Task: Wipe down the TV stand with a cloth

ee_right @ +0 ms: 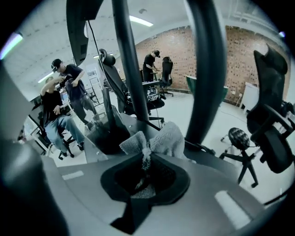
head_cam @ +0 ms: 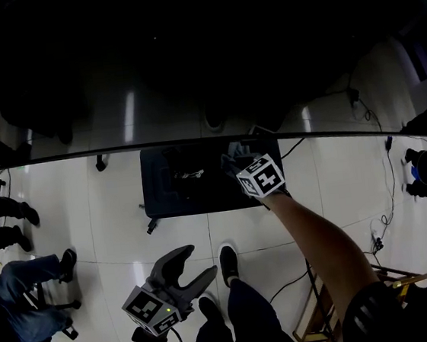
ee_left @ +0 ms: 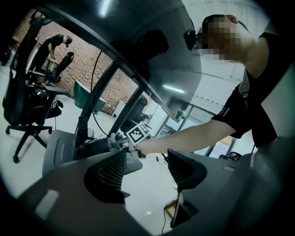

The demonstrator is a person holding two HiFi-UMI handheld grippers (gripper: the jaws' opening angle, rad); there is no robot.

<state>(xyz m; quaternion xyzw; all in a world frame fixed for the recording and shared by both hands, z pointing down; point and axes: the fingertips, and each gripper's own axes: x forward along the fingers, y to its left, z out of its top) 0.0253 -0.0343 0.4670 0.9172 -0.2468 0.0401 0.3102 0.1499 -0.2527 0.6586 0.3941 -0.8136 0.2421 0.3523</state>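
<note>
Nearest, down at 7 o'clock in the head view, the left gripper (head_cam: 197,264) hangs over the floor by the person's shoes (head_cam: 229,264), its jaws wide apart with nothing between them. Further out at about 1 o'clock, the right gripper (ee_right: 145,177) is clamped on a bunched grey cloth (ee_right: 166,140), which spills forward out of the jaws toward the stand's dark uprights (ee_right: 131,69) and has no clear long axis of its own. It is pressed to the right part of the TV stand base (head_cam: 171,198), a dark plate whose long side runs 9 to 3 under the screen (head_cam: 187,70). The wiping looks under way, though the dim surface shows no wiped track; I'd judge the base's left part and the uprights remain.
</note>
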